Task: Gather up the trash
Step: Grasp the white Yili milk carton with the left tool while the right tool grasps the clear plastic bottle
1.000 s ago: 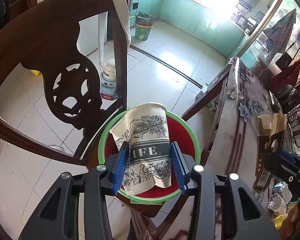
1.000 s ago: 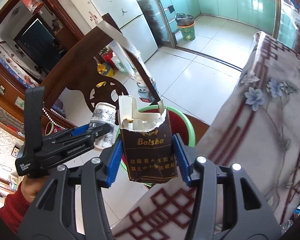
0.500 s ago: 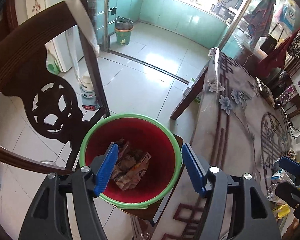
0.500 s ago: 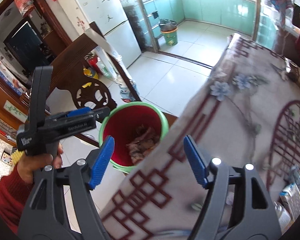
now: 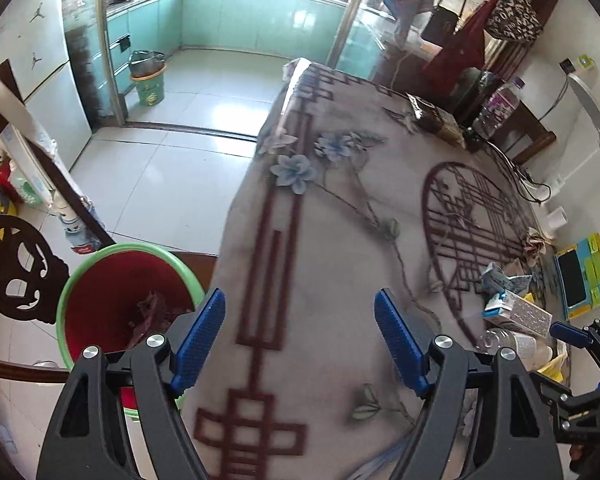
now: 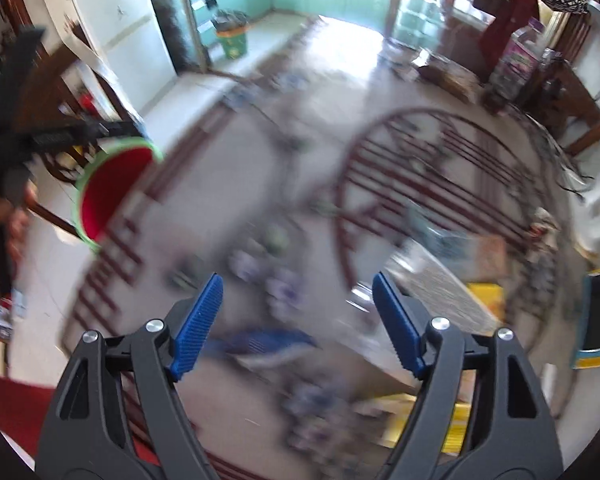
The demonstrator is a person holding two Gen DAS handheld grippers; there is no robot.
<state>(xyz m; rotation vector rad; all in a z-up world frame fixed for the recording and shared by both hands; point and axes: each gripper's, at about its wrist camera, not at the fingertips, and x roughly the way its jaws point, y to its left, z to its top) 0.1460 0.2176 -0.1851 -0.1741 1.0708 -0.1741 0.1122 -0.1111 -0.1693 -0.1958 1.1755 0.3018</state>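
Both the left gripper (image 5: 300, 336) and right gripper (image 6: 296, 322) have just been opening and gape empty. Remaining trash (image 5: 514, 314) lies right of the left gripper; the bin (image 5: 76, 280) sits left. Best to straddle one piece squarely before closing.

Readable markings, as seen from my left gripper's camera:
- Fridge (image 5: 40, 92), white door: two dark stickers (image 5: 36, 19), each a leaping figure with one arm raised; no words.
- Hanging bag (image 5: 514, 16): black-and-white print of large capital letters; I can read no whole word.
- Water bottle (image 5: 500, 104), purple label: too small to read.
- Blue-and-white carton (image 5: 516, 314): print illegible.

My right gripper's view: blurred, nothing legible.
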